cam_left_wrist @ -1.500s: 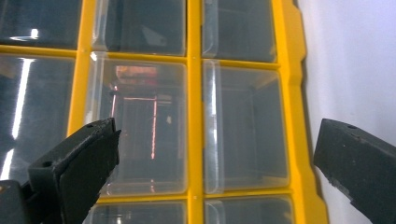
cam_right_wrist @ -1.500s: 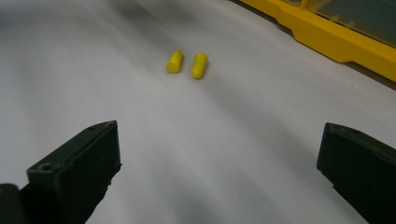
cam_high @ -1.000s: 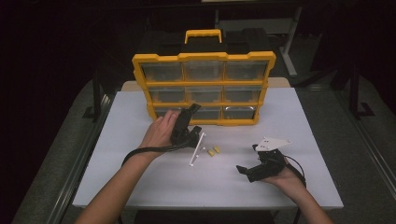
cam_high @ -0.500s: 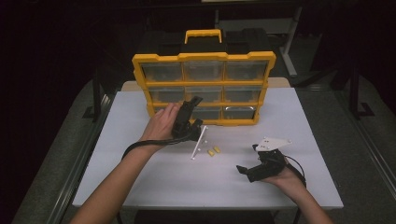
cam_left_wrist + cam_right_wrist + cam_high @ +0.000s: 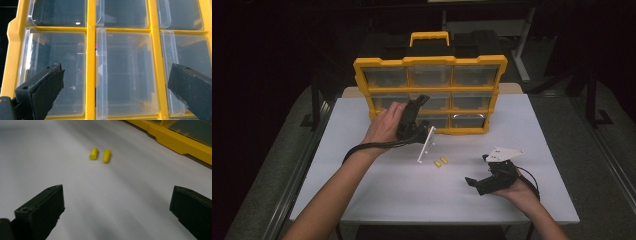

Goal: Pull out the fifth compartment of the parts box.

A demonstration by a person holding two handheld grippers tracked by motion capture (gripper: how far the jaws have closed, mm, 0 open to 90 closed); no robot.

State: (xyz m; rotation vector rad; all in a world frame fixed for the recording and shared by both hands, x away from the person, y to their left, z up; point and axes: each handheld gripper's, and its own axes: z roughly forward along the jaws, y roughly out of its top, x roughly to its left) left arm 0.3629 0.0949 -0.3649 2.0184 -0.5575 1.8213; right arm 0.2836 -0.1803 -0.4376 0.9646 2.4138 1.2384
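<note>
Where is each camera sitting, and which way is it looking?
High view: sits above the person's side, looks forward and down on the white table and yellow drawer organizer; both forearms, the left gripper and right gripper show.
Left gripper view: rides the left gripper, faces the organizer's clear drawers close up; its open black jaws show.
Right gripper view: rides the right gripper, looks low across the table at two yellow earplugs; its open jaws show.
Shared: the high view and the right gripper view both show the earplugs.
</note>
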